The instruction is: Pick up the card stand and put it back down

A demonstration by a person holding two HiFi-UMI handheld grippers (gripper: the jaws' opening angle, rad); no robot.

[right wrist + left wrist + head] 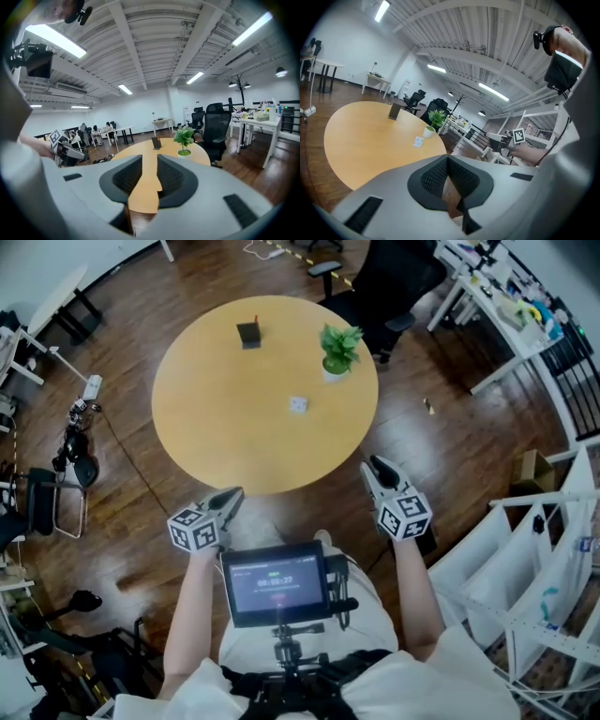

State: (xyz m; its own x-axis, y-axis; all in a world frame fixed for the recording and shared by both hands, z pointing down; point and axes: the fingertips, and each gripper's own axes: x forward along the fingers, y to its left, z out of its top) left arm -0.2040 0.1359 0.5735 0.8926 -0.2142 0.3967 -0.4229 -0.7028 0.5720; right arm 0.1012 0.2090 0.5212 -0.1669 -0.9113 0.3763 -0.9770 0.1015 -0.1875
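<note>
The card stand (248,334), a small dark upright holder, stands on the far side of the round wooden table (216,427); it also shows in the left gripper view (395,111) and the right gripper view (156,143). Both grippers hang in front of the table's near edge, well short of the stand. My left gripper (230,499) (446,159) has its fingertips together with nothing between them. My right gripper (374,468) (149,161) is open, and the table top shows through the gap between its pads.
A potted green plant (339,351) and a small white object (298,405) sit on the table's right half. A black office chair (389,282) stands beyond the table. White racks (544,587) rise at the right, chairs and gear (56,493) at the left.
</note>
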